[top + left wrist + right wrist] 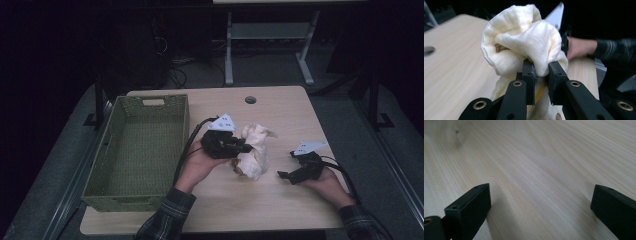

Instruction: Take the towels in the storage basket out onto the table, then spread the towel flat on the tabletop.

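No brand, label or legible writing can be made out anywhere at our table; the grey plates on the tongs carry small dots too fine to read. Our left gripper (541, 72) is clamped on a bunched cream cloth (524, 42), which balloons above the jaws near the middle of the wooden table (280, 115), its lower folds hanging toward the tabletop. Our right gripper (540, 207) rests low over bare wood, jaws spread wide, to the right of the cloth and apart from it. A green woven basket (102, 165) stands at the left.
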Motion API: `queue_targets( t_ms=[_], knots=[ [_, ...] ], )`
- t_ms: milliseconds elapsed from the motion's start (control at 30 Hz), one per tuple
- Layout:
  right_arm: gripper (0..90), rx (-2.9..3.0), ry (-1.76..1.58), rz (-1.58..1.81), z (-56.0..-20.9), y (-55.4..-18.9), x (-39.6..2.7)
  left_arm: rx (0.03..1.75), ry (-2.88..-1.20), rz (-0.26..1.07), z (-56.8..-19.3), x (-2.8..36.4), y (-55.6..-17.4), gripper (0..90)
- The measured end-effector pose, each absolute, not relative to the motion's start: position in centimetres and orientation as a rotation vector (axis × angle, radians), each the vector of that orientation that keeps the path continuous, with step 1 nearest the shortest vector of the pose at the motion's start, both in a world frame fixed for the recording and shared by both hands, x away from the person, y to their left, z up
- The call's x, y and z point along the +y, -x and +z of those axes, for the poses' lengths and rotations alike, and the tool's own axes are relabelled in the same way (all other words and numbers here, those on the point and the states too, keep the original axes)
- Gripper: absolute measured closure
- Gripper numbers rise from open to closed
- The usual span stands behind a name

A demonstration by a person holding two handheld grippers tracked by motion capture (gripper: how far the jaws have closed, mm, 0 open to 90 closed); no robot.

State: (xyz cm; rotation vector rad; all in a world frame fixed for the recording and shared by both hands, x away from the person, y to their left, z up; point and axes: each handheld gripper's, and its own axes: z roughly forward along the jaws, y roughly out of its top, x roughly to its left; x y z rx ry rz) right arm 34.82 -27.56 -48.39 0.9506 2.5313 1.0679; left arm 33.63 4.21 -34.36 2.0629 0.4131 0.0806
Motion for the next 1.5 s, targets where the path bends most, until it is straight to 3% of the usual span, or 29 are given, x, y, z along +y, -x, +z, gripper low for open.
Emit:
queue_targets(
  t_ms=[500,833,900,1133,1333,1400,1500],
  knots=[
    [2.6,2.534,-0.941,1.069,-48.4,-34.8,-27.6,0.425,-2.187,-0.022,-39.9,1.3,-32.7,76.7],
    [2.6,2.535,-0.945,1.069,-48.4,-34.8,-27.6,0.438,-2.288,0.012,-42.7,0.8,-33.1,74.7],
    [2.6,2.535,-0.944,1.069,-48.4,-34.8,-27.6,0.444,-2.314,0.031,-43.3,0.7,-33.2,71.5],
    [2.6,2.535,-0.945,1.069,-48.4,-34.8,-27.6,0.497,-2.32,0.02,-43.5,0.7,-33.4,43.3],
    [4.0,2.562,-0.942,1.038,-48.1,-35.0,-27.9,0.547,-2.255,0.068,-42.3,1.8,-33.0,39.8],
    [13.8,2.566,-0.941,1.028,-47.8,-35.0,-28.2,0.574,-2.248,0.084,-42.1,2.2,-33.0,39.8],
    [16.2,2.548,-0.948,1.04,-47.2,-35.0,-28.5,0.619,-2.234,0.099,-42.0,2.7,-32.7,39.8]
  ],
)
